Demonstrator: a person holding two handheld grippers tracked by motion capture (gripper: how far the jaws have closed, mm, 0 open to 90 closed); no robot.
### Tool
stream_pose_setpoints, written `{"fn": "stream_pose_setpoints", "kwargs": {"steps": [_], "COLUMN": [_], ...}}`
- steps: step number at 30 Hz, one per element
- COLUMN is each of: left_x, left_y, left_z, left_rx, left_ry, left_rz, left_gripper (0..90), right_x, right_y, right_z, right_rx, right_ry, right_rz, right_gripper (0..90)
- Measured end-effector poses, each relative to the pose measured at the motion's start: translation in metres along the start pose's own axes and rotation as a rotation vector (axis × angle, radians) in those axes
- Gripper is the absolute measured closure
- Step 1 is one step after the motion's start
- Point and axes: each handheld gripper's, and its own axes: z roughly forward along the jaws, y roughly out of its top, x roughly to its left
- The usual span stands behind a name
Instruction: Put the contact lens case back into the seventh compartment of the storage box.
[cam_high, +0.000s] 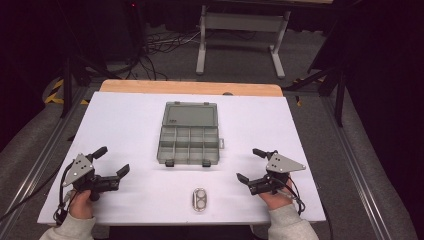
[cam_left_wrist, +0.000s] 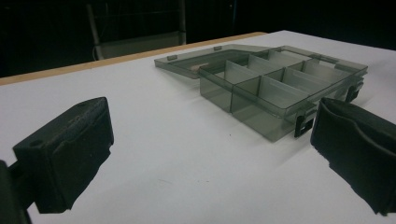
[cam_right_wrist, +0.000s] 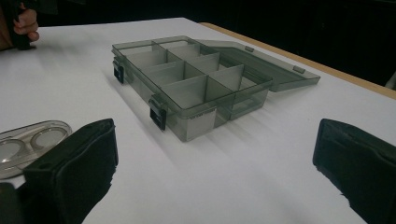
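Two grippers, left gripper (cam_high: 111, 162) and right gripper (cam_high: 250, 164), hover with jaws apart, holding nothing. Compartment box (cam_high: 189, 134) lies lid-open mid-tabletop (cam_high: 125, 120), compartments apparently empty; contact lens case (cam_high: 199, 200) lies near the front edge. Nothing seems started.

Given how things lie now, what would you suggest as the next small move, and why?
Probably bring the right gripper toward the small clear oval case at the table's near edge. It is the only loose item, the compartment box already lies open with its lid folded back, and both the right and the left gripper are open, holding nothing. The right looks slightly nearer.
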Motion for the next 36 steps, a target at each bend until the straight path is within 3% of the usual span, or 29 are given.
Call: {"fn": "stream_pose_setpoints", "kwargs": {"steps": [22,31,36], "left_x": [0.002,0.001,0.001], "left_y": [-0.001,-0.001,-0.001], "left_z": [0.000,0.001,0.001], "left_rx": [0.005,0.007,0.006], "left_ry": [-0.002,-0.002,-0.002], "left_rz": [-0.018,-0.012,-0.012], "left_gripper": [0.1,0.1,0.1], "right_x": [0.004,0.016,0.020], "right_y": [0.003,0.024,0.036], "right_z": [0.006,0.025,0.035], "right_rx": [0.043,0.084,0.075], "right_ry": [0.026,0.110,0.147], "right_rz": [-0.011,-0.038,-0.039], "right_gripper": [1.5,2.3,2.3]}}
